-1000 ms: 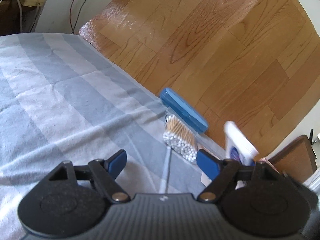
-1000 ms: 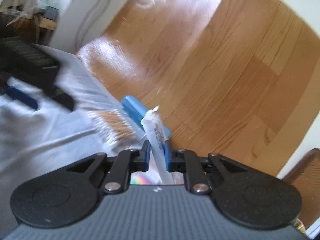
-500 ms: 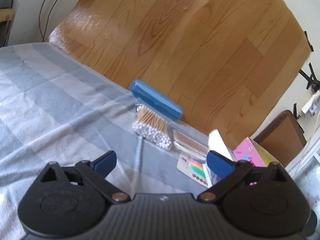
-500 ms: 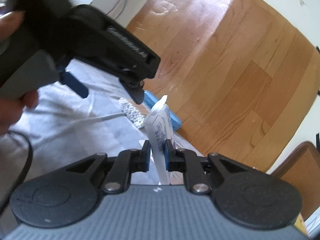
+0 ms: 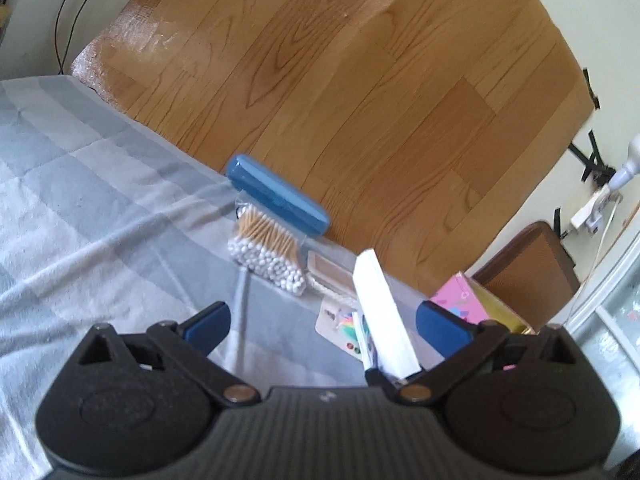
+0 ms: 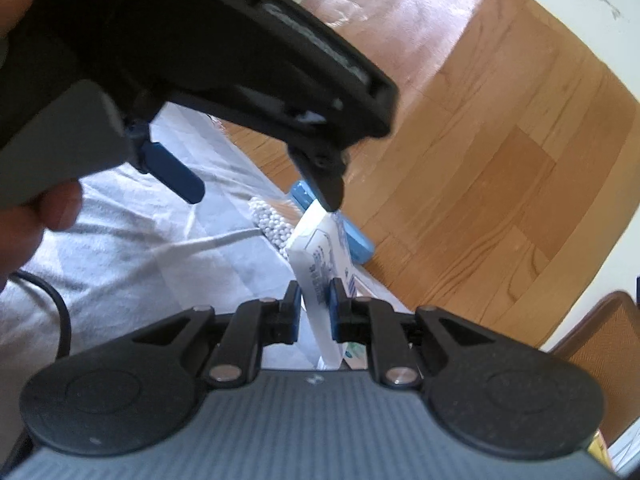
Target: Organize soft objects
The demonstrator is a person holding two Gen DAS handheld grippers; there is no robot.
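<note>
Our left gripper (image 5: 322, 322) has just been opening its jaws; now they stand wide, with the white tube (image 5: 382, 316) between them but not pressed. Our right gripper (image 6: 314, 312) holds this tube (image 6: 320, 264) tightly, above the grey blanket (image 5: 80, 208). We think a handover or a two-handed squeeze is coming. Compared with a second ago, the left gripper now frames the tube, beside the cotton swabs (image 5: 268, 250) and blue case (image 5: 276, 196).
</note>
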